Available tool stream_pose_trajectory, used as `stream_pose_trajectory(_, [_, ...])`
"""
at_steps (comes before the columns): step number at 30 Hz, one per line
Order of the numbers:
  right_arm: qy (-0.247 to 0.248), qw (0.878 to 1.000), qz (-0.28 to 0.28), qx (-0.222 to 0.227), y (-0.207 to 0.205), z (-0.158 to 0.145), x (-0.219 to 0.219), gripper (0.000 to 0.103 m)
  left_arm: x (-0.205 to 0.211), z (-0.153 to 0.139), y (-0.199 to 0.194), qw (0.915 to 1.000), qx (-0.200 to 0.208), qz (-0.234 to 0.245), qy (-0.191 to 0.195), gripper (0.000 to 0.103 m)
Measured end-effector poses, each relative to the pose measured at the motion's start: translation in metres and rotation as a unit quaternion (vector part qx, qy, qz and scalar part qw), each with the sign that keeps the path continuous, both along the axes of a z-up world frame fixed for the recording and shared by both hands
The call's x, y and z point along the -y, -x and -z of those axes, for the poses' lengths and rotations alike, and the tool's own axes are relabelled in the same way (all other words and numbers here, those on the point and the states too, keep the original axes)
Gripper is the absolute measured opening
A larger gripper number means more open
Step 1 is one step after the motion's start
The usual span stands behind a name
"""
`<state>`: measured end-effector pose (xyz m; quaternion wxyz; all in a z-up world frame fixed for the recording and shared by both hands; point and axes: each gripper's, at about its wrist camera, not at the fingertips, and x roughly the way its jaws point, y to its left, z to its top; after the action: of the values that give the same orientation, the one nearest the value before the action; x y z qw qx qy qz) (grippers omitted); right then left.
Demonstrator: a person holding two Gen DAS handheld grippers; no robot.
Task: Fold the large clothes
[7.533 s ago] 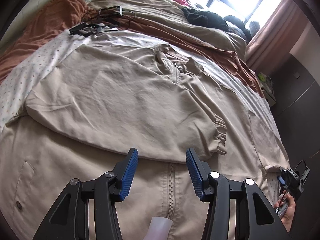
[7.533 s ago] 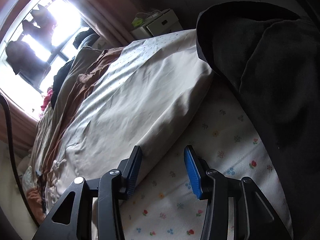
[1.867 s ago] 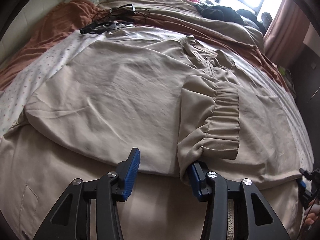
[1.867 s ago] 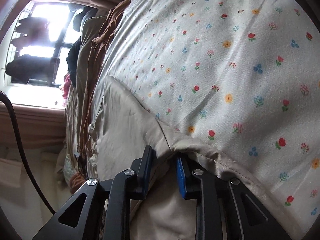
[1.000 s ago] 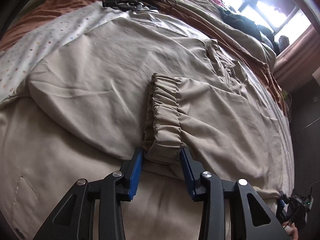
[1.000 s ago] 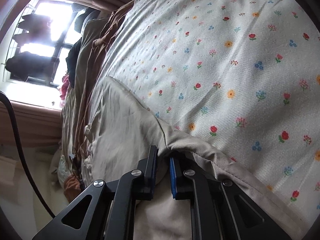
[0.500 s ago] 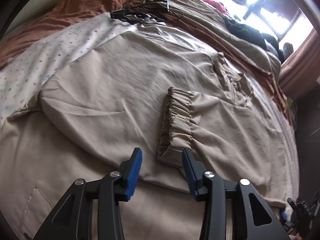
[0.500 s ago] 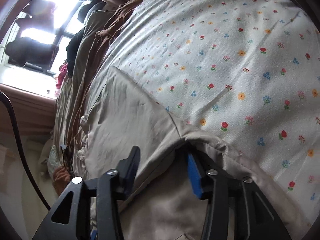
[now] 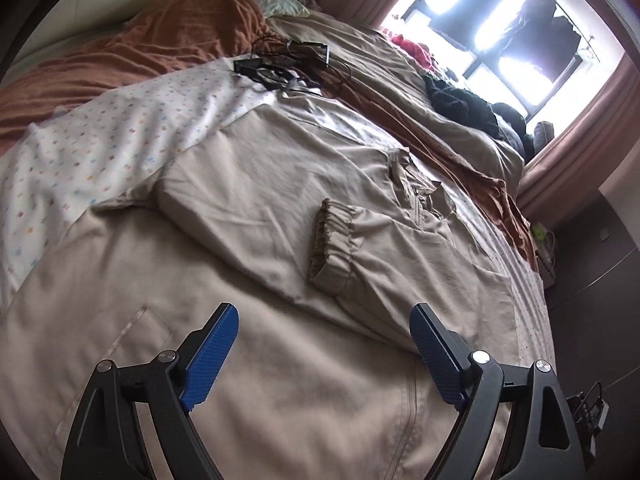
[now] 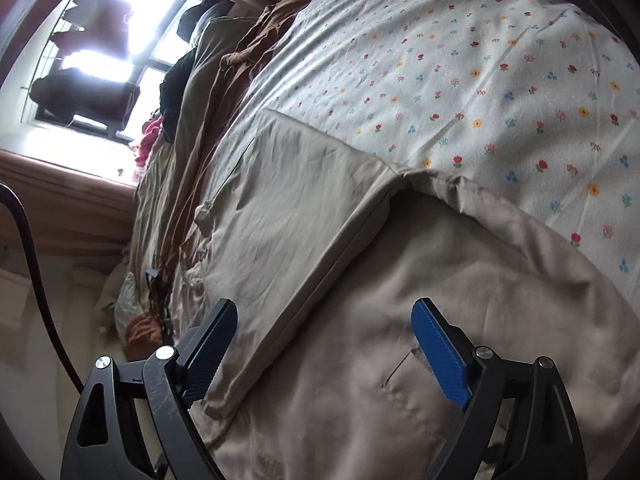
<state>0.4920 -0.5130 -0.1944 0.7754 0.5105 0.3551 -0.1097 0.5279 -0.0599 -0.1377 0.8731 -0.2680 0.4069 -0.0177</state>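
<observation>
A large beige zip jacket [image 9: 248, 216] lies spread on the bed, both sleeves folded across its chest. The right sleeve's gathered cuff [image 9: 330, 246] rests on top near the middle. My left gripper [image 9: 324, 340] is open and empty, hovering above the jacket's lower front near the zipper [image 9: 408, 412]. In the right wrist view the jacket [image 10: 380, 340] shows with the folded sleeve [image 10: 304, 224] lying flat. My right gripper [image 10: 324, 332] is open and empty above the sleeve's fold and a pocket seam [image 10: 400, 368].
The bed has a floral sheet [image 9: 100, 128] [image 10: 480, 68], a rust-brown blanket [image 9: 160, 36] and a beige duvet. Black cables and a device [image 9: 288, 64] lie past the jacket's collar. Dark clothes [image 9: 464, 108] sit near the bright window [image 9: 500, 28]. The bed edge drops off at right.
My left gripper let go of the sleeve cuff, opened wide and drew back. My right gripper released the jacket's side fold, opened wide and lifted away.
</observation>
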Motion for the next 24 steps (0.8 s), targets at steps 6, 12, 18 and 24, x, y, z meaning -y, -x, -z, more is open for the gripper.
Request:
stream_pose_trajectory(6, [0.025, 0.999, -0.028, 0.026, 0.024, -0.017, -0.022, 0.092, -0.022, -0.010, 0.049, 0.9999, -0.002, -0.006, 0.014, 0.088])
stream_pose_trajectory(12, [0.031, 0.997, -0.051, 0.051, 0.065, -0.022, -0.041, 0.093, -0.044, -0.035, 0.101, 0.9994, 0.023, -0.016, -0.018, 0.088])
stream_pose_trajectory(18, [-0.010, 0.995, -0.049, 0.081, 0.119, -0.022, -0.037, 0.093, -0.063, -0.049, 0.151, 0.9973, 0.039, -0.022, -0.058, 0.088])
stream_pose_trajectory(24, [-0.004, 0.994, -0.056, 0.091, 0.168, -0.028, -0.030, 0.093, -0.076, -0.047, 0.197, 0.9956, 0.045, -0.021, -0.080, 0.088])
